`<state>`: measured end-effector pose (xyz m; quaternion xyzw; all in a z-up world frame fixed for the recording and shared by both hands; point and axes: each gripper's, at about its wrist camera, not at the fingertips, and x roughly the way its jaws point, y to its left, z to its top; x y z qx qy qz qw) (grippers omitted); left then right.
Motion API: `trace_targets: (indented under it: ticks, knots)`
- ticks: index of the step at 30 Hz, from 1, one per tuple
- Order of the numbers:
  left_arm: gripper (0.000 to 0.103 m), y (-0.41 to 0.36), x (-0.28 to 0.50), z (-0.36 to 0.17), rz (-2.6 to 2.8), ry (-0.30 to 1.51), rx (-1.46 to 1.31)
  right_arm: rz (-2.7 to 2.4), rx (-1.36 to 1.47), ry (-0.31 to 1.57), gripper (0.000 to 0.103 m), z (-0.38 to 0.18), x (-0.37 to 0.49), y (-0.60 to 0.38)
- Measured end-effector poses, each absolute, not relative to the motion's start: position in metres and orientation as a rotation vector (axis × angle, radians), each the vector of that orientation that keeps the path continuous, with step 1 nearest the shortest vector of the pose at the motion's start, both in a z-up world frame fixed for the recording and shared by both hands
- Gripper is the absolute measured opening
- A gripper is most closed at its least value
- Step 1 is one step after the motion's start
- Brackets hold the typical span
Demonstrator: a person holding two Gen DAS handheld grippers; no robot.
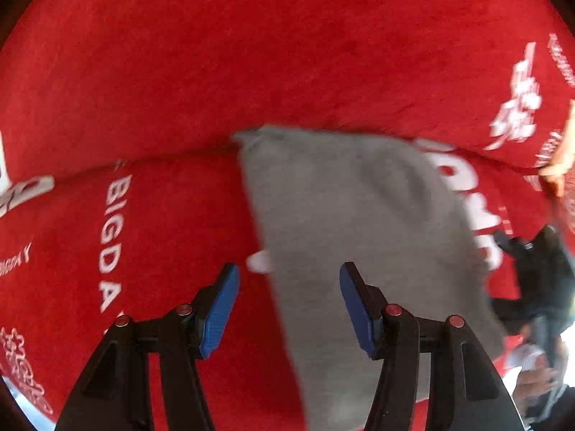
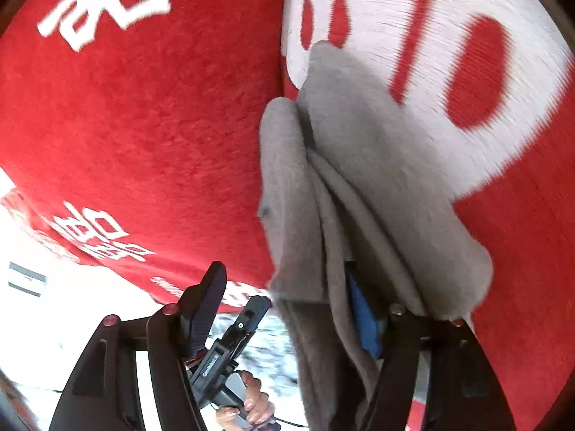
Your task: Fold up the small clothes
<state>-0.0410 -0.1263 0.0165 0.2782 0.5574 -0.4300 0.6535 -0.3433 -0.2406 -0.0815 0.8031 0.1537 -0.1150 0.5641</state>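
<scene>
Left gripper: I saw my left gripper (image 1: 289, 309) with its blue pads (image 1: 220, 310) spread wide, nothing between them; it hung over the red cloth with its right-hand pad over the edge of the garment.

Right gripper: my right gripper (image 2: 287, 309) also stood spread. The grey fabric draped over its right-hand finger and hid most of that blue pad (image 2: 363, 318); the left-hand finger (image 2: 206, 303) was bare. I could not tell whether the fabric was caught on the finger or only lying over it.

Garment: the grey garment (image 1: 359, 222) lay as a long, narrow band on the red cloth in the left wrist view, running from the crease down past my right-hand pad. In the right wrist view the same grey garment (image 2: 359, 179) showed several stacked folds bunched near the finger.

Surface: a red cloth (image 1: 251, 54) with white printing, including the letters "BIGDA" (image 1: 111, 240), covered the area under both grippers.

Other gripper in view: beneath my right gripper I saw the other handle held in a hand (image 2: 251, 398).

Image quality: both views were blurred.
</scene>
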Motion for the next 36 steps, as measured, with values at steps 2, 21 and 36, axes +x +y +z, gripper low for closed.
trace_targets:
  ticks: [2, 21, 36]
  knots:
    - [0.06, -0.124, -0.039, 0.005, -0.95, 1.284, 0.635, -0.295, 1.816, 0.483, 0.056, -0.078, -0.33, -0.241]
    - [0.072, -0.123, -0.067, -0.008, -1.047, 1.31, 0.66, -0.521, 1.491, 0.722, 0.023, -0.042, -0.354, -0.226]
    - [0.072, -0.114, -0.09, 0.018, -1.128, 1.28, 0.777, -0.611, 1.276, 0.767, 0.017, 0.029, -0.387, -0.193]
